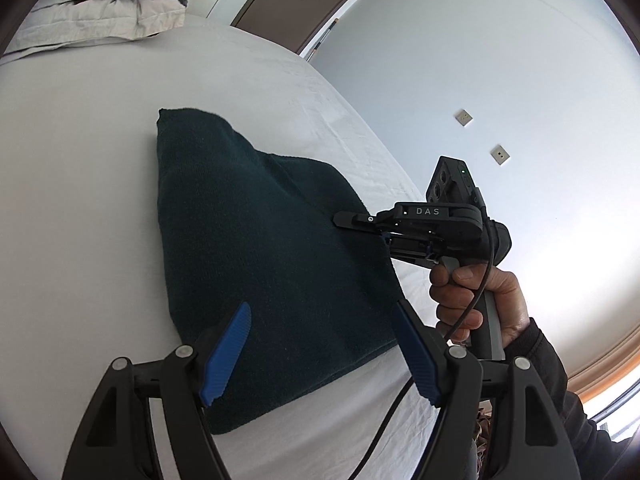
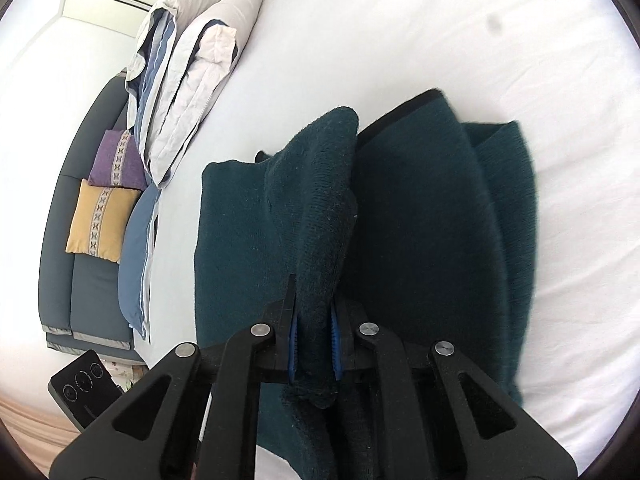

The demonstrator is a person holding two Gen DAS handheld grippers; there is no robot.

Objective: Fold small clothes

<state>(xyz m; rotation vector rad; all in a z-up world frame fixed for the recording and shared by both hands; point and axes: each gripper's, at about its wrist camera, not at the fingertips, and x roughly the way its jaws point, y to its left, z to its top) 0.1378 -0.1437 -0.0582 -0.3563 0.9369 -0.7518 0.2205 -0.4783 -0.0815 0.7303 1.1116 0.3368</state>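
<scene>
One fold is under way: your right gripper is clamped on the green garment, your left gripper gapes empty at the frame's bottom; next, carry the pinched edge across.

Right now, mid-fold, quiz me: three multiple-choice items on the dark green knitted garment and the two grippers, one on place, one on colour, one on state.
1. Where does the dark green knitted garment lie?
A. on the white bed sheet
B. on a wooden floor
C. on a chair

2. What colour are the pads on the left gripper?
A. red
B. blue
C. yellow

3. How does the right gripper stand?
A. wide open above the cloth
B. shut on nothing
C. shut on a fold of the garment

Answers:
1 A: white sheet shows around the garment in both wrist views.
2 B: both ribbed pads are blue.
3 C: in the right wrist view a ridge of knit is pinched between its pads and lifted.
</scene>
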